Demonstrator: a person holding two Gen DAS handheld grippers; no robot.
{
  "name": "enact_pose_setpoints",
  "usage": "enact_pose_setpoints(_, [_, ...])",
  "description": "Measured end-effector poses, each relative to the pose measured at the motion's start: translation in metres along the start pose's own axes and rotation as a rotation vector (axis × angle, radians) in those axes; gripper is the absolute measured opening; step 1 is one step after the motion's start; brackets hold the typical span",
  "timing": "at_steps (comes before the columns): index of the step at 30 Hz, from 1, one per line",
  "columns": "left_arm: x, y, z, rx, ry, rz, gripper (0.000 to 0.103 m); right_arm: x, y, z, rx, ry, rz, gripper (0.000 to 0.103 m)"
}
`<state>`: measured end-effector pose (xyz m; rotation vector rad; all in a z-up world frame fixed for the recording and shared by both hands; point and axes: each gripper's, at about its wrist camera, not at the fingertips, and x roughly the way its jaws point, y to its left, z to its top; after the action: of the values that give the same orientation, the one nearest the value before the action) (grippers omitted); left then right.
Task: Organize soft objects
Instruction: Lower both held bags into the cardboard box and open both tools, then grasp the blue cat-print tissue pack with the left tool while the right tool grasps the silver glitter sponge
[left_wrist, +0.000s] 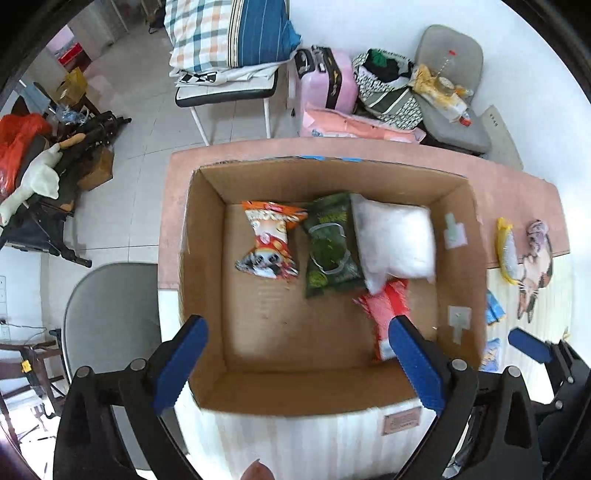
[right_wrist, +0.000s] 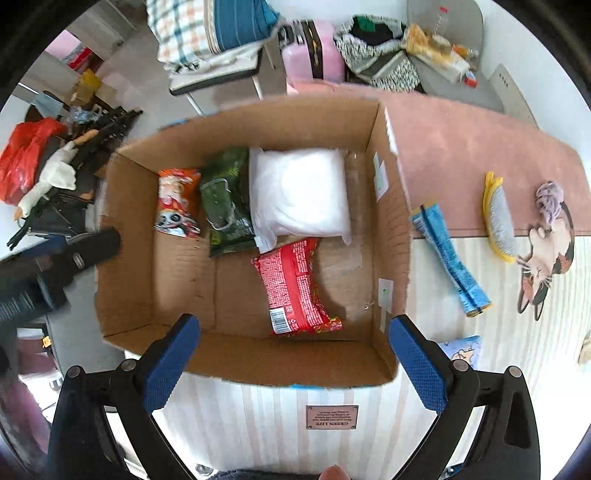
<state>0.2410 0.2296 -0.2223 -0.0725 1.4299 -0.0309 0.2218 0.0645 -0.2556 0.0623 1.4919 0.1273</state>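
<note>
Both grippers — left (left_wrist: 295, 362) and right (right_wrist: 295, 354) — hang wide apart, empty, over the cardboard box (right_wrist: 255, 363); red packet (right_wrist: 295, 288) lies just ahead of the right jaws.

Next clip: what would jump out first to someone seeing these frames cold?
The open cardboard box in the middle of the table, holding four packs: an orange snack bag, a green bag and a white pillow pack in a row along the far side, with a red packet nearer. Right of the box a blue packet lies on the table, and both grippers, left and right, are open and empty.
</note>
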Motion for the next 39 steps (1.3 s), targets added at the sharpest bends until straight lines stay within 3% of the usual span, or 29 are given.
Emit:
enact_pose_setpoints(5, [-0.027, -0.024, -0.024, -0.037, -0.042, -0.012, 0.100, -0.035, -0.031, -0.014, 0.002, -0.050, 0.047, 0.103])
enact_pose_setpoints(10, [-0.049, -0.085, -0.059, -0.017, -0.101, 0.006, 0.100, -0.060, -0.120, -0.040, 0.060, -0.049, 0.056, 0.103])
enact_pose_setpoints(14, [-0.030, -0.150, -0.079, 0.020, -0.048, -0.054, 0.100, -0.054, -0.198, -0.062, 0.128, 0.003, 0.025, 0.103])
enact_pose_setpoints(17, [0.005, -0.206, -0.090, 0.076, 0.047, -0.090, 0.100, -0.042, -0.262, -0.078, 0.183, 0.052, -0.001, 0.103])
enact_pose_setpoints(20, [0.042, -0.264, -0.101, 0.188, 0.098, -0.083, 0.100, -0.032, -0.306, -0.089, 0.211, 0.072, -0.003, 0.103])
enact_pose_setpoints(22, [0.077, -0.311, -0.115, 0.373, 0.161, -0.031, 0.100, -0.025, -0.332, -0.093, 0.223, 0.093, -0.003, 0.103])
enact_pose_setpoints(28, [0.150, -0.372, -0.144, 0.767, 0.284, 0.088, 0.100, 0.000, -0.387, -0.092, 0.226, 0.139, -0.034, 0.103])
enact_pose_setpoints(31, [0.170, -0.390, -0.152, 0.915, 0.301, 0.156, 0.100, 0.010, -0.399, -0.087, 0.204, 0.163, -0.046, 0.103])
enact_pose_setpoints(35, [0.197, -0.405, -0.156, 1.003, 0.366, 0.192, 0.100, 0.022, -0.398, -0.071, 0.154, 0.187, -0.051, 0.103])
enact_pose_setpoints(37, [0.206, -0.406, -0.154, 0.993, 0.385, 0.196, 0.100, 0.027, -0.396, -0.059, 0.131, 0.191, -0.040, 0.103])
enact_pose_setpoints(39, [0.213, -0.404, -0.149, 0.950, 0.386, 0.191, 0.092, 0.032, -0.392, -0.041, 0.112, 0.187, -0.023, 0.103])
